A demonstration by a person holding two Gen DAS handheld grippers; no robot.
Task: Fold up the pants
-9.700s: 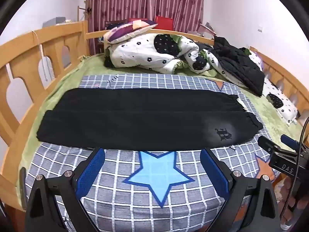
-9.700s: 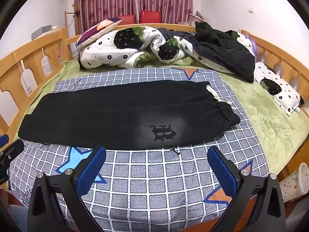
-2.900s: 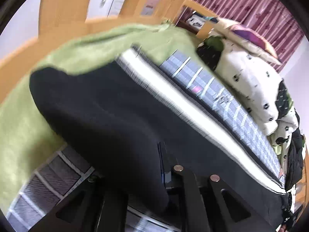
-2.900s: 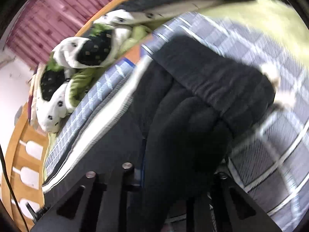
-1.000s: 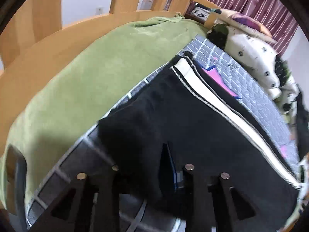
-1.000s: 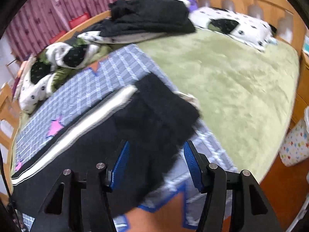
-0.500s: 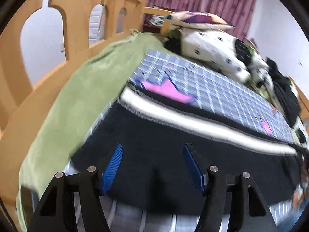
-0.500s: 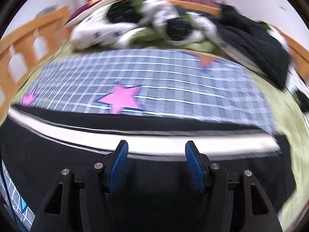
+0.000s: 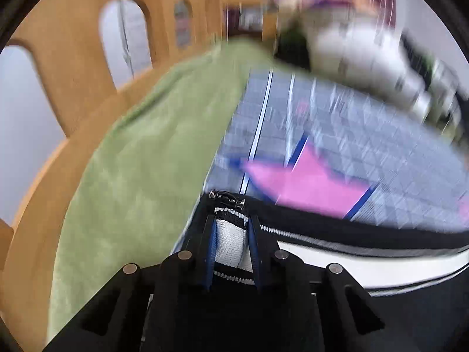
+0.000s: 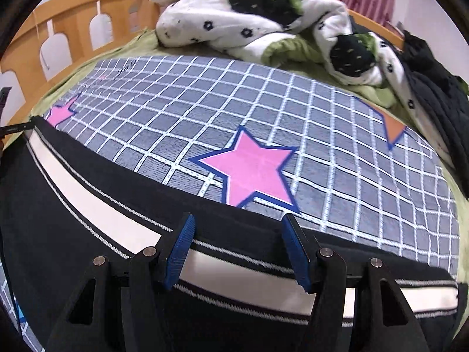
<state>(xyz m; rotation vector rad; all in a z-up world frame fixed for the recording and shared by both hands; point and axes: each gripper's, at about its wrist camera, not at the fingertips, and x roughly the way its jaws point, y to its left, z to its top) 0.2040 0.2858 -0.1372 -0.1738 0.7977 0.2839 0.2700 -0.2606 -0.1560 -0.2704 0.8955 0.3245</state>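
The black pants (image 10: 88, 205) with a white side stripe lie folded lengthwise along the near edge of the checked blanket (image 10: 263, 111). My left gripper (image 9: 231, 228) is shut on the pants' leg end (image 9: 230, 243), pinching the white stripe by a small zipper pull. The left wrist view is blurred. My right gripper (image 10: 239, 249) is open, its blue pads (image 10: 180, 252) just above the white stripe (image 10: 249, 270) near the middle of the pants. The far left leg end (image 10: 32, 129) shows in the right wrist view.
A green sheet (image 9: 140, 176) covers the bed under the blanket. Wooden bed rails (image 9: 73, 67) run along the left side. A rumpled white and black duvet (image 10: 263, 20) and a dark jacket (image 10: 433, 82) lie at the far side.
My left gripper has closed on the leg end of the pants; half a second ago it was open above them. My right gripper stays open over the stripe and has shifted slightly.
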